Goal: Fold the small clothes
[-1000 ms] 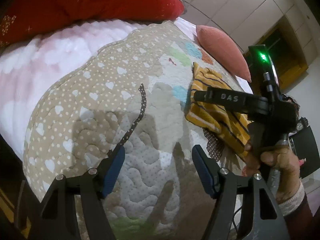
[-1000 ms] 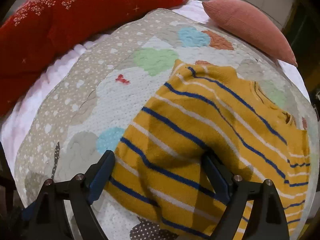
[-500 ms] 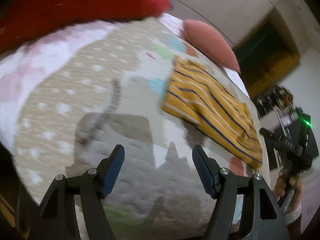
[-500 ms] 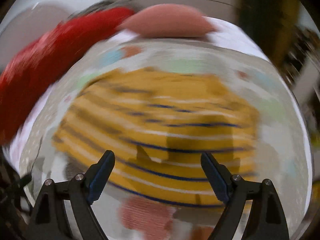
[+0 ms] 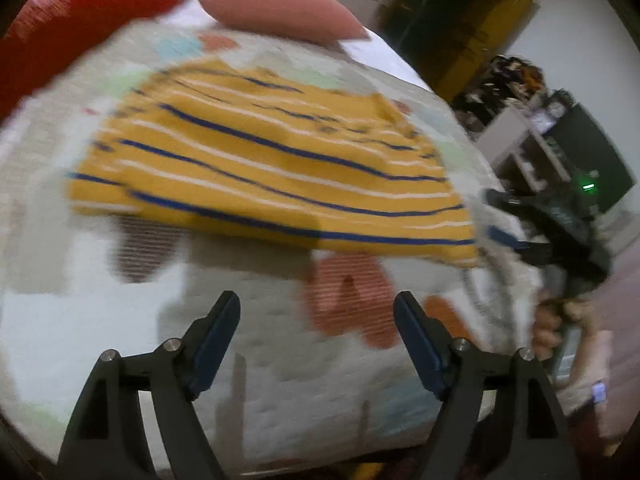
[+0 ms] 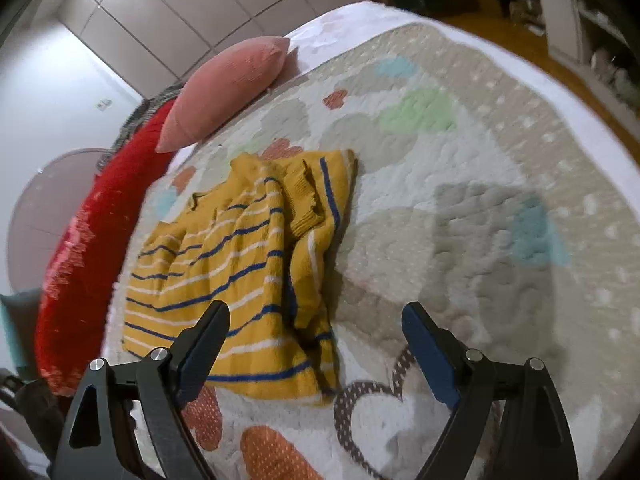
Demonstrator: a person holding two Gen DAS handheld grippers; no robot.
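The yellow striped sweater (image 6: 244,272) is laid partly folded on the quilt (image 6: 480,208). A pink cushion (image 6: 232,84) and a red pillow (image 6: 92,256) are seen beyond it. The left gripper (image 5: 316,340) is opening, empty; the right gripper (image 6: 316,344) is spread, empty.

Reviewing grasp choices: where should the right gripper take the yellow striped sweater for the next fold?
Probably the near hem corner of the yellow striped sweater, approached from the near edge of the quilt; that edge lies flat, closest to the open right gripper.
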